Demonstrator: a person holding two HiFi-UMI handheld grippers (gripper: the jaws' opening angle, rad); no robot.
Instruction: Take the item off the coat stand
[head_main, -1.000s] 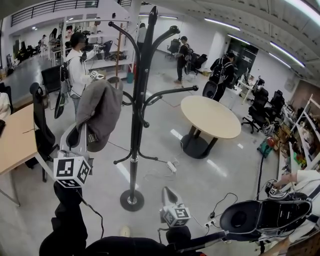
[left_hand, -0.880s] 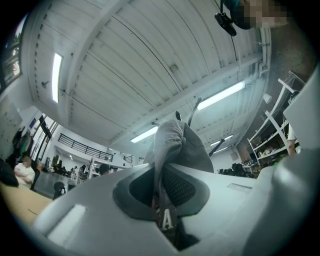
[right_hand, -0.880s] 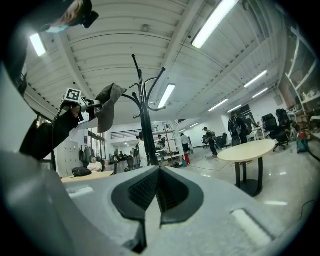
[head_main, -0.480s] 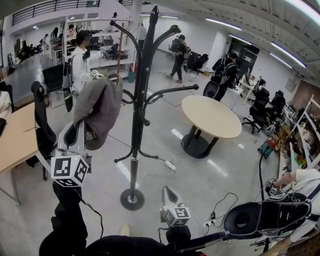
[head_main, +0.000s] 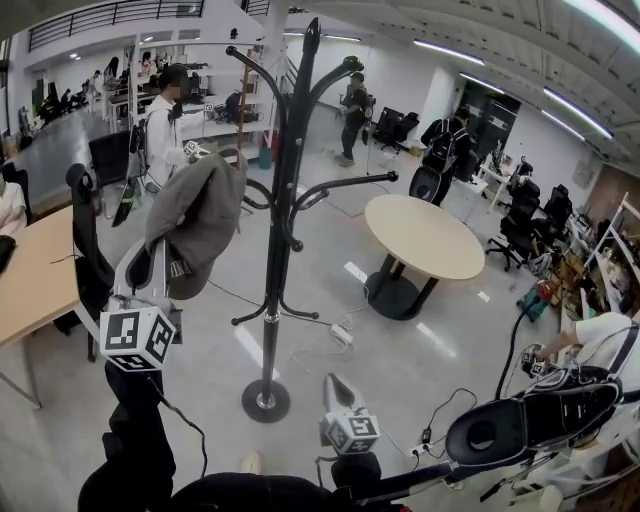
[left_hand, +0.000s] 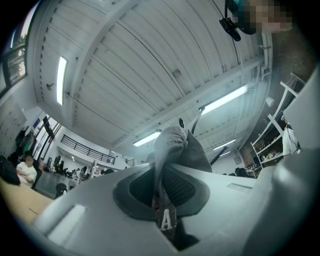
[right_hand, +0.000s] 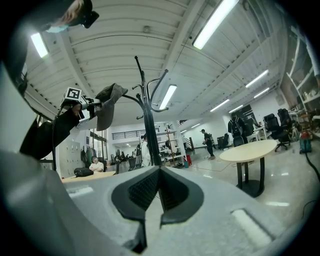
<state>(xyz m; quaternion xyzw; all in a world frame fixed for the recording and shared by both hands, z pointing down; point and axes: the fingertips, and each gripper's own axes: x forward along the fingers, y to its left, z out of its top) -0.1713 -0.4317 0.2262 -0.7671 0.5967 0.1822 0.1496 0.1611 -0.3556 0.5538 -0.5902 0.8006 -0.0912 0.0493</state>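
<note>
Head view: since a second ago the soft grey cap (head_main: 197, 215) has barely shifted. It hangs at a left hook of the black metal coat stand (head_main: 280, 200), above the glossy office floor (head_main: 400, 360). Left gripper view: the left tool (left_hand: 162, 210) is clamped on the cap's fabric edge. Right gripper view: the right tool (right_hand: 160, 192) is empty, its ribbed pads together.

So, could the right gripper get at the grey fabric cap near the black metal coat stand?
Probably yes: open air lies between the low, shut right gripper and the cap, though the left gripper clamps it.
</note>
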